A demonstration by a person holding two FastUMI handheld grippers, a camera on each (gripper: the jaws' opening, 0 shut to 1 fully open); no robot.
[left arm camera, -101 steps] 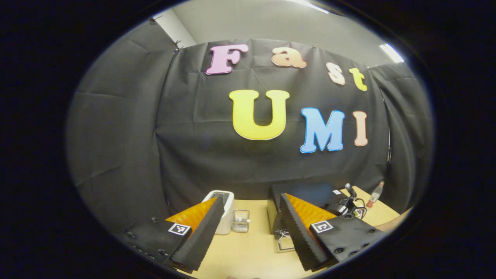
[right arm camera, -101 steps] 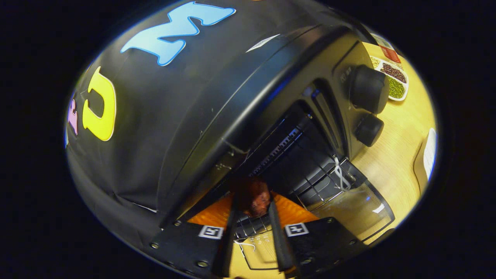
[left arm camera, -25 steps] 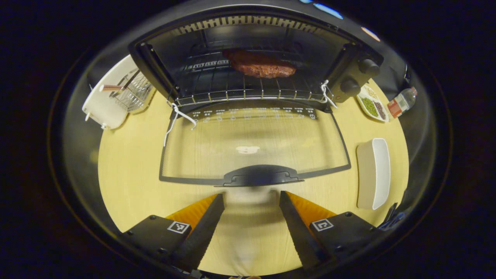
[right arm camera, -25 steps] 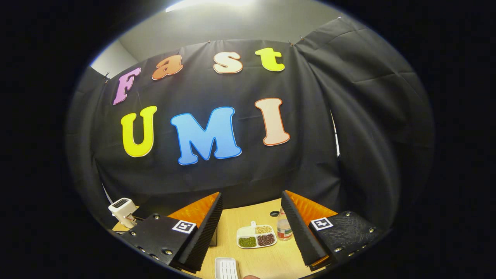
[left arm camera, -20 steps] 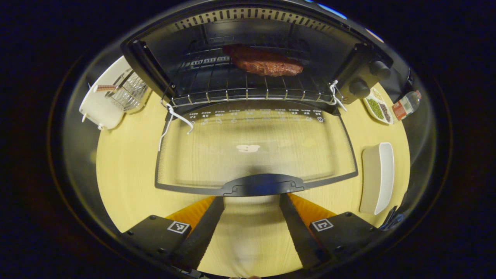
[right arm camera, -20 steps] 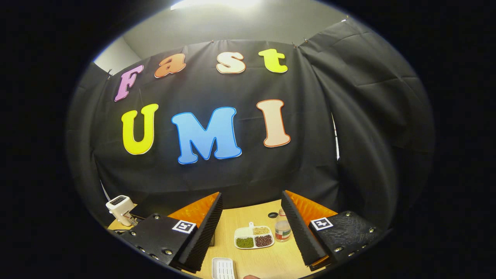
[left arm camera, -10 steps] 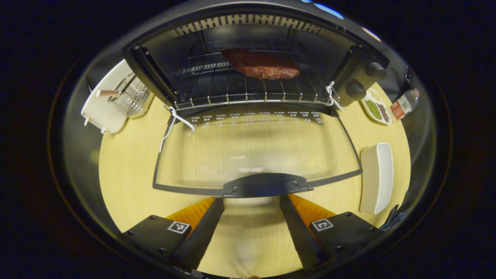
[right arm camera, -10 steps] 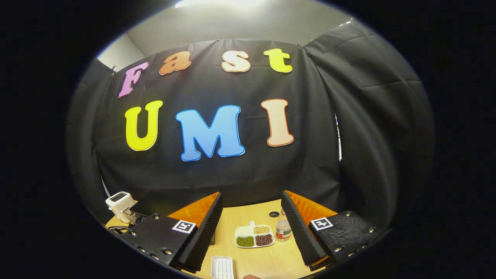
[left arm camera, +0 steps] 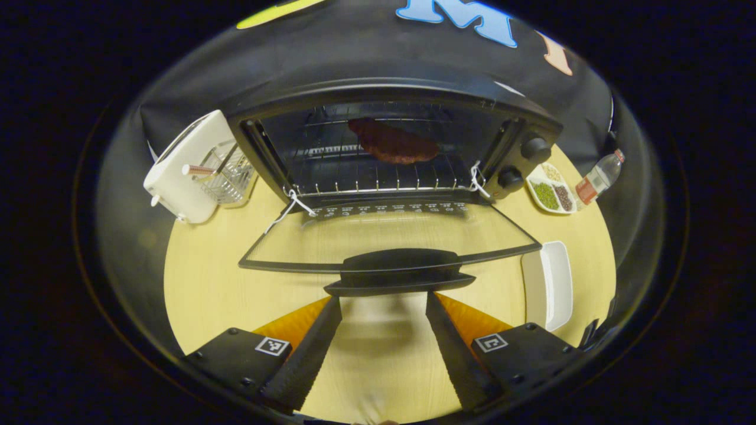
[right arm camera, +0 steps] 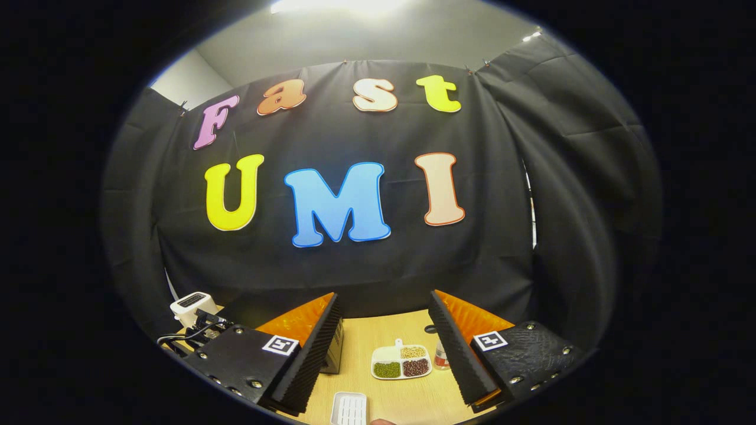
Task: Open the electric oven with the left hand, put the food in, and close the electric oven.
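Note:
In the left gripper view the black electric oven [left arm camera: 390, 97] stands open, with a brown piece of meat [left arm camera: 393, 141] lying on its wire rack [left arm camera: 378, 177]. The glass door [left arm camera: 390, 236] slopes part way up from the table, and its black handle [left arm camera: 398, 271] sits right at the tips of my left gripper [left arm camera: 383, 300], which is open. Whether the fingertips touch the handle I cannot tell. In the right gripper view my right gripper [right arm camera: 383, 300] is open with nothing between its fingers, held high and facing the booth wall.
On the wooden table [left arm camera: 201, 283], a white toaster [left arm camera: 183, 168] with a wire basket [left arm camera: 227, 174] stands left of the oven. To its right are a sectioned dish of beans [left arm camera: 549, 192], a bottle [left arm camera: 596, 177] and a white oblong plate [left arm camera: 549, 283].
The oven door has risen from lying flat to a partly raised slope, its handle now at my left fingertips. The right gripper has only turned slightly left, still open.

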